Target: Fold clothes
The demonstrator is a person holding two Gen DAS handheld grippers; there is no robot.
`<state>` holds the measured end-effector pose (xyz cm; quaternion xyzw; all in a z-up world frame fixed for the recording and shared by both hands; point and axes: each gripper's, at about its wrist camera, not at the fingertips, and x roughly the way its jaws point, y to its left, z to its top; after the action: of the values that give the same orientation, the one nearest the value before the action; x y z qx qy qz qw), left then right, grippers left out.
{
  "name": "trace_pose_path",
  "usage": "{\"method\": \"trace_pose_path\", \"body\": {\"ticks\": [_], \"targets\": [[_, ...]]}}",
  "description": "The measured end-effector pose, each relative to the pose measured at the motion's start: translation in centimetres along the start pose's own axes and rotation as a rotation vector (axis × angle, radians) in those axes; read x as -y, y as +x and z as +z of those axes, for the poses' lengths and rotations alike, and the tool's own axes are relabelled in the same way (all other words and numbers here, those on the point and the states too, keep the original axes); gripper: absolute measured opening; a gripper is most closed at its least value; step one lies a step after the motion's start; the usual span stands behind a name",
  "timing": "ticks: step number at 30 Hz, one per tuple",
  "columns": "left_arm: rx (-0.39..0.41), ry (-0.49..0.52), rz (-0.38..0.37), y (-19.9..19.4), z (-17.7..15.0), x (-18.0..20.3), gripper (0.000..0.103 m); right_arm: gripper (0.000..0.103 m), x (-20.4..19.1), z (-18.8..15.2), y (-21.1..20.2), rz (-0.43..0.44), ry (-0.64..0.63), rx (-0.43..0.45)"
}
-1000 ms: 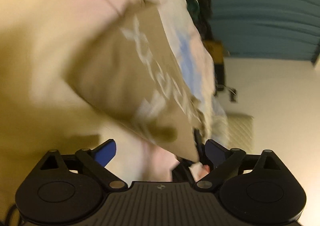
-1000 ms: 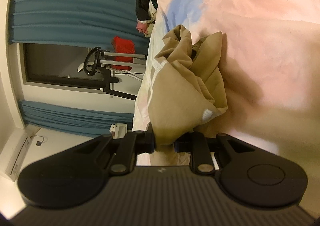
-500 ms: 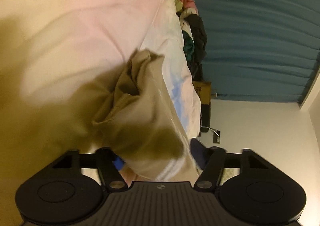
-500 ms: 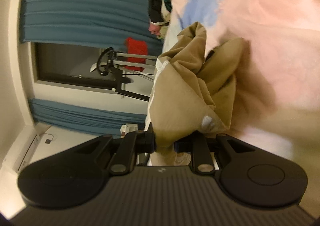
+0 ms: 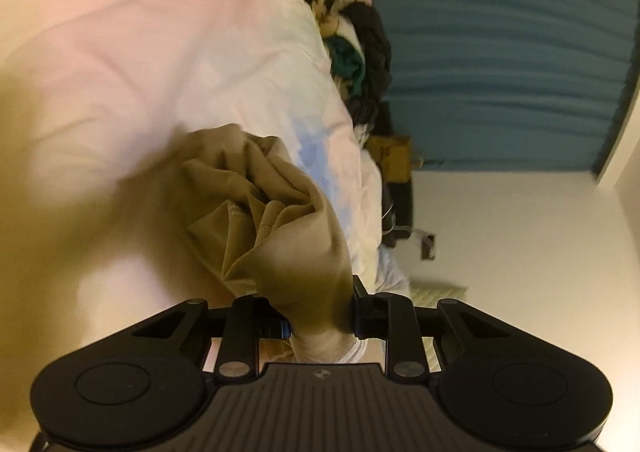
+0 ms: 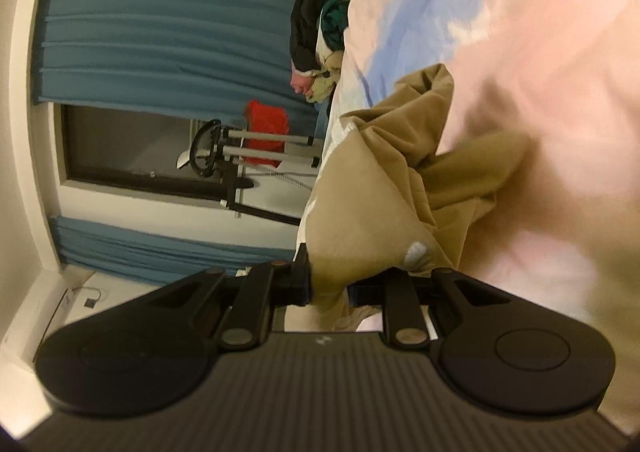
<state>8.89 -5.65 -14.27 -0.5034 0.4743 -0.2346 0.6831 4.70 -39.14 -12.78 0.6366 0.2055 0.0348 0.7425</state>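
Both grippers are clamped on the same tan garment (image 5: pixel 280 220): the left gripper (image 5: pixel 320 322) pinches a bunched end of it between its fingers, and the right gripper (image 6: pixel 328 288) bites another bunched end, the one with a small white patch. The garment hangs crumpled straight ahead of each gripper, over the pink and blue bedding (image 5: pixel 192 52), short of the heap of clothes (image 5: pixel 352 36) at the bedding's far edge. Neither hand is nearer, so the garment's long axis likely runs from one grip to the other, though the crumpling hides it.
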Motion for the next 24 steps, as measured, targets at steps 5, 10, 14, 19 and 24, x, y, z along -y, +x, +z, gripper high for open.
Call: {"method": "trace_pose_path", "body": {"ticks": [5, 10, 14, 19, 24], "targets": [[-0.084, 0.121, 0.069, 9.5, 0.7, 8.6, 0.028, 0.020, -3.4, 8.5, 0.7, -0.049, -0.029, 0.082], [-0.127, 0.194, 0.060, 21.5, 1.9, 17.4, 0.027, 0.020, -7.2, 17.9, 2.0, -0.090, -0.084, 0.178], [-0.140, 0.244, -0.019, 30.5, 2.1, 22.2, 0.028, 0.020, -10.3, 25.1, 3.1, -0.096, -0.176, 0.289], [-0.131, 0.400, -0.067, 39.5, 1.5, 24.2, 0.029, 0.020, -7.9, 29.5, 4.3, -0.087, -0.267, 0.418], [-0.192, 0.544, 0.032, 44.6, -1.6, 15.6, 0.027, 0.020, 3.0, 29.2, 6.6, -0.219, -0.213, 0.371]]}}
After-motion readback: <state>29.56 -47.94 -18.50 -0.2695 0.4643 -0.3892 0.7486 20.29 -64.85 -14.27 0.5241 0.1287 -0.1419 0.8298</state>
